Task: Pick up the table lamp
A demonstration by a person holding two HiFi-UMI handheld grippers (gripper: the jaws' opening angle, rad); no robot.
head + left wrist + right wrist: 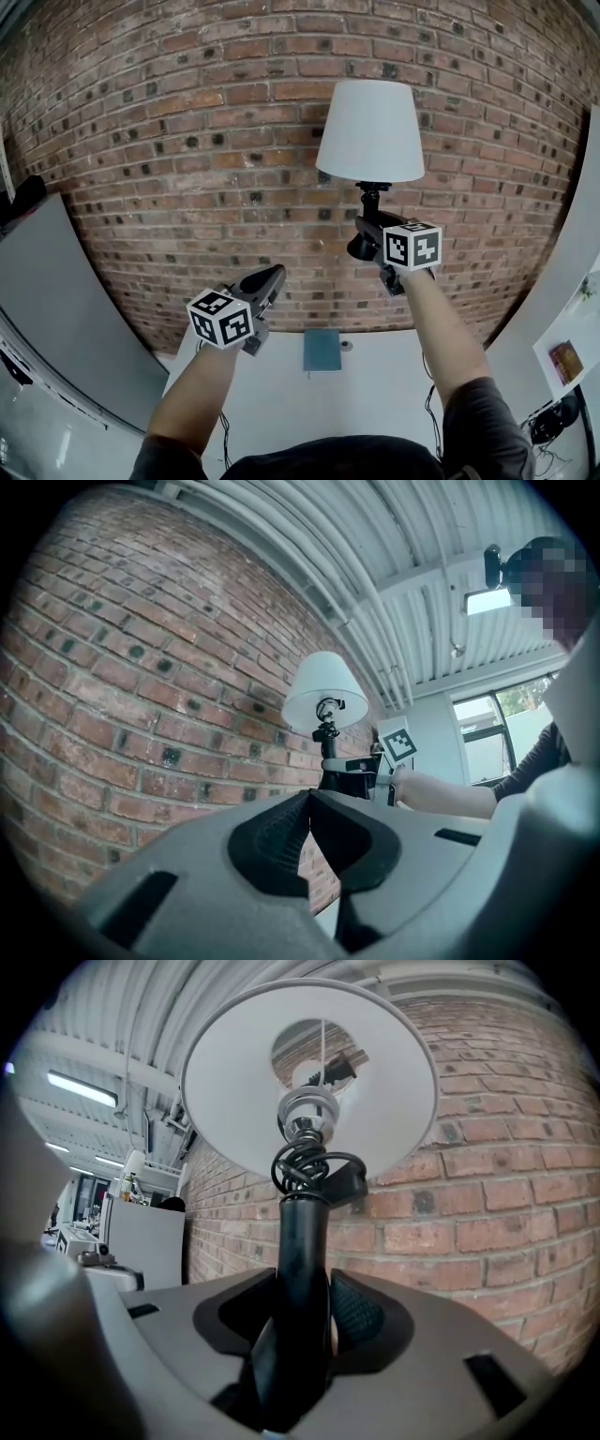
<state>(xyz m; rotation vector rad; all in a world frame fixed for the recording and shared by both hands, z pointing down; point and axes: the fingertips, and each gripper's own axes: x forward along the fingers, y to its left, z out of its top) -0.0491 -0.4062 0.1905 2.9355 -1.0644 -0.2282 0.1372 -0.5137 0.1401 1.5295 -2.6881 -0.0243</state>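
The table lamp has a white shade and a black stem. It hangs upright in the air in front of the brick wall, well above the white table. My right gripper is shut on the lamp's black stem, just below the coiled cord and socket. The shade fills the top of the right gripper view. My left gripper is raised lower and to the left, its jaws shut with nothing between them. The left gripper view shows the lamp held ahead to the right.
A brick wall runs close behind the lamp. A small teal book and a little round object lie on the table's far edge. A grey panel stands at the left, a white board at the right.
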